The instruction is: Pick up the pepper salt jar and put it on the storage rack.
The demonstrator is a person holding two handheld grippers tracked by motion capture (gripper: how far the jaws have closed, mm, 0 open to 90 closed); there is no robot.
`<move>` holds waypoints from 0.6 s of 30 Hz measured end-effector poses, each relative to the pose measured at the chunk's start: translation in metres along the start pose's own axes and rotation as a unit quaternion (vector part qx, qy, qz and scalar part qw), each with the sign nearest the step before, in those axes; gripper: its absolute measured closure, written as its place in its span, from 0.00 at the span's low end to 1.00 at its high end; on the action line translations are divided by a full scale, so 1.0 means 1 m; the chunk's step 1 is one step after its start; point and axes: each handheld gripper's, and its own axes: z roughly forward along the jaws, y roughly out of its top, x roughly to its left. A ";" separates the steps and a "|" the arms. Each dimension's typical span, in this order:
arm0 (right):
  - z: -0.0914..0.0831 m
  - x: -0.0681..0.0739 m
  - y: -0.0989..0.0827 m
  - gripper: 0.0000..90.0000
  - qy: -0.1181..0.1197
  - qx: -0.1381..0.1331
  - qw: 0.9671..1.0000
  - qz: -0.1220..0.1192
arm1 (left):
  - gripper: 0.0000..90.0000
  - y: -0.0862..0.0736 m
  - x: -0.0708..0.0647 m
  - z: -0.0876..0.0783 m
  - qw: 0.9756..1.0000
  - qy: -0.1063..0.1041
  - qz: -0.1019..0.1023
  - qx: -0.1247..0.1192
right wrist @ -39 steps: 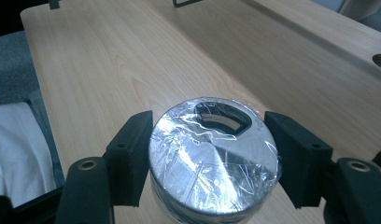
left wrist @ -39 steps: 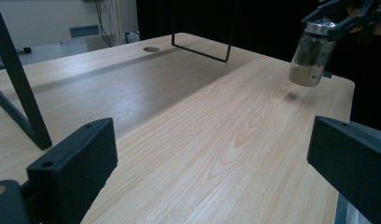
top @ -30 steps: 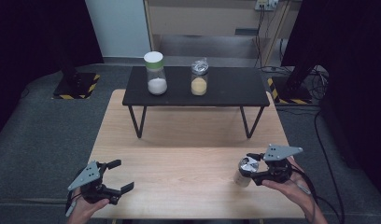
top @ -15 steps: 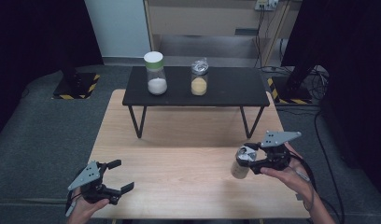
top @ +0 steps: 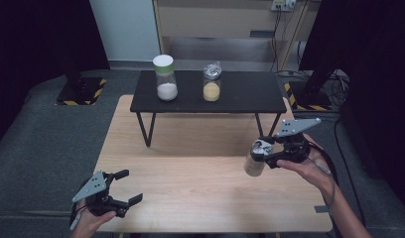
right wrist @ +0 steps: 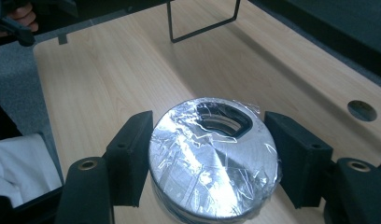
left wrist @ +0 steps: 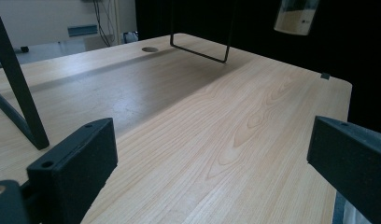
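Jar: a small jar point(top: 254, 161) with a foil-covered top, torn open at one spot, hangs in the air over the right part of the wooden table point(top: 200, 188), clear of its surface
Right gripper: the right gripper point(right wrist: 209, 154) pinches the jar just under its top, one black jaw on each side
Left gripper: the left gripper point(top: 126, 187) sits low at the table's near left corner, jaws spread with nothing between them
Black stand: a low black stand point(top: 240, 94) at the table's far end carries a green-lidded jar point(top: 166, 78) of white powder and a foil-topped jar point(top: 212, 82) of yellow powder
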 end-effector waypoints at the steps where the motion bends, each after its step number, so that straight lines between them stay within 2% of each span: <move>1: -0.001 0.000 0.003 0.40 -0.001 0.000 1.000 -0.001 | 0.01 0.000 0.000 0.000 1.000 0.000 0.000 0.000; 12: -0.015 -0.004 0.035 0.40 -0.015 0.000 1.000 -0.006 | 0.01 0.000 0.001 0.000 1.000 -0.001 -0.002 0.000; 18: -0.021 -0.004 0.053 0.40 -0.028 0.007 1.000 0.000 | 0.01 0.000 0.001 0.000 1.000 -0.002 -0.005 0.000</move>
